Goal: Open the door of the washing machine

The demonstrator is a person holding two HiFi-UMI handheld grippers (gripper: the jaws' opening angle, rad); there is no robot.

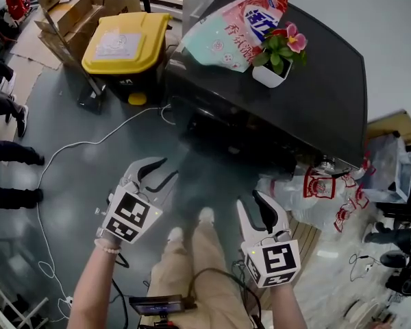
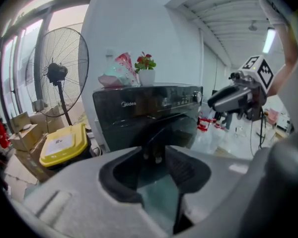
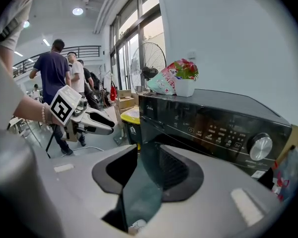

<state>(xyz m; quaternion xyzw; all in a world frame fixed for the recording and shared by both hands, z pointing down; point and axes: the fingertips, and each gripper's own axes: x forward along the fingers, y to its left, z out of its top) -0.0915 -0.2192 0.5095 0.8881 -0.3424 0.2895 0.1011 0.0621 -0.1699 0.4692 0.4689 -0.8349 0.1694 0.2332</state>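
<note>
At the far left of the floor [image 1: 68,115] stand cardboard boxes [image 1: 65,12], and just beside them is a yellow-lidded bin [image 1: 127,43]. A white cable [image 1: 75,146] runs over the floor from beside the bin toward the lower left corner of the head view.

The left hand-held gripper [image 1: 170,167] hangs above the floor, in front of the machine and well apart from it. Its jaws stand apart and nothing is between them — through the gap only the dark front of the machine shows. Between the two tools the person's light shoes [image 1: 205,216] stand on the floor. The right hand-held gripper [image 1: 248,199] is to the right of the shoes and also points at the machine. Its jaws are apart and empty, and it touches nothing.

The washing machine [image 1: 315,94] is black and stands against the white wall, beyond both grippers. Its door [image 2: 139,128] is on the front face, under the control panel, and it lies flat with the front — not swung out. On the left part of the machine's top sit a detergent bag [image 1: 236,29] and, just beside it, a white pot with flowers [image 1: 274,70]. To the right of the machine, plastic bags [image 1: 322,194] lie on the floor near its front corner.
</note>
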